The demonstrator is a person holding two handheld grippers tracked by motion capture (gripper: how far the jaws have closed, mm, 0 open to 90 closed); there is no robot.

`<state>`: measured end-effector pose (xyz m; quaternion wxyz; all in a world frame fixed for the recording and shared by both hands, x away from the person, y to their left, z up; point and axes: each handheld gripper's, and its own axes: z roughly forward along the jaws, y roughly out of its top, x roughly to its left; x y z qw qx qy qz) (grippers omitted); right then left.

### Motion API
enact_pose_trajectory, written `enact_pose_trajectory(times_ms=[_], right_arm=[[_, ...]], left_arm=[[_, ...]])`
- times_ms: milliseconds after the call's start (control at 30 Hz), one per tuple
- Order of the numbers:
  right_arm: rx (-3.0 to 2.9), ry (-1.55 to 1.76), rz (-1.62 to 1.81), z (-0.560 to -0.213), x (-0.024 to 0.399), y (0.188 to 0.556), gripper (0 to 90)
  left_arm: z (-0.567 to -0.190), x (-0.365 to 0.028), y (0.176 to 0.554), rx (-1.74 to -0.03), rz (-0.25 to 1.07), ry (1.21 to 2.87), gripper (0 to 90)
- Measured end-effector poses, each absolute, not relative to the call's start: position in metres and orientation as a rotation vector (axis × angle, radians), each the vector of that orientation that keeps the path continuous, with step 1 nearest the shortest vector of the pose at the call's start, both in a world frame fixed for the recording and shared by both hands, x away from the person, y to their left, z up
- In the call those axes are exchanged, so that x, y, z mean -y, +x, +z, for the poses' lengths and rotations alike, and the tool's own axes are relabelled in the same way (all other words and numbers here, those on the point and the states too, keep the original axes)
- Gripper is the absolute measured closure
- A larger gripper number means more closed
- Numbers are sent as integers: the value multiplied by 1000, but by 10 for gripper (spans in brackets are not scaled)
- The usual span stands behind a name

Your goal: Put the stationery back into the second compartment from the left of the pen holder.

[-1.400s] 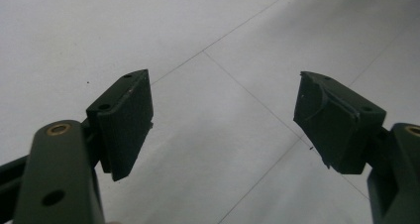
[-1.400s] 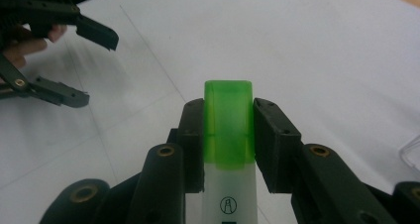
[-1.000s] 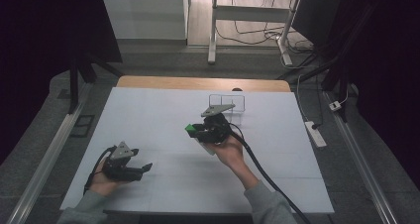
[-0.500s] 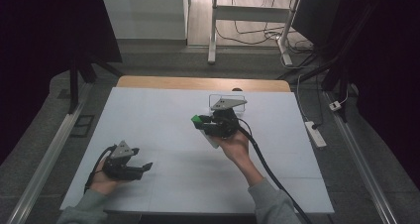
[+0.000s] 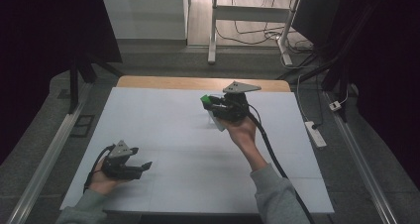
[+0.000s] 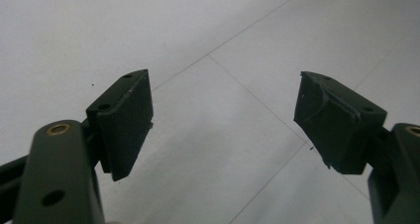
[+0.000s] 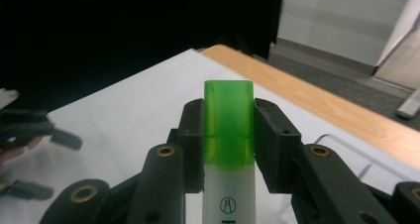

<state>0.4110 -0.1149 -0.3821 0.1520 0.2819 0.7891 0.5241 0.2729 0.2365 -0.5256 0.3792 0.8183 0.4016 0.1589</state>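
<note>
right gripper (image 5: 212,103) clamped on marker, green cap (image 7: 228,120), white barrel below. held up over far-middle of table (image 5: 163,130), so pickup looks done, imo placing or uncapping is what's left. faint clear box-ish thing just beside it, can't tell what. left gripper (image 5: 140,168) near-left, resting low by table, jaws wide, nothing between them. surface: pale sheet with thin seam lines, wood edge at far side. room dark, power strip (image 5: 315,134) on floor at right, desk legs and cables beyond.

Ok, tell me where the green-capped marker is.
The green-capped marker is clamped in the right gripper, held above the table's far right part in the high view.
</note>
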Motion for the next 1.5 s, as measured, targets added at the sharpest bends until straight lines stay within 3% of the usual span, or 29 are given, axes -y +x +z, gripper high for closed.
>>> enact_pose_trajectory(times_ms=[267,800,1367,1433,1500], right_arm=[[-2197,818,1523,-375,118,432,664],[-2077,905,1487,-391,128,484,664],[-2013,954,1475,-412,131,515,661],[-2016,947,1471,-413,130,515,653],[-2014,951,1447,-415,130,515,583]], left_arm=[[-527,-236,274,-1021,405,2099,228],[-529,-241,276,-1031,397,2097,230],[-532,-240,280,-1025,402,2126,230],[-532,-240,280,-1025,400,2129,230],[-532,-241,280,-1026,400,2131,230]])
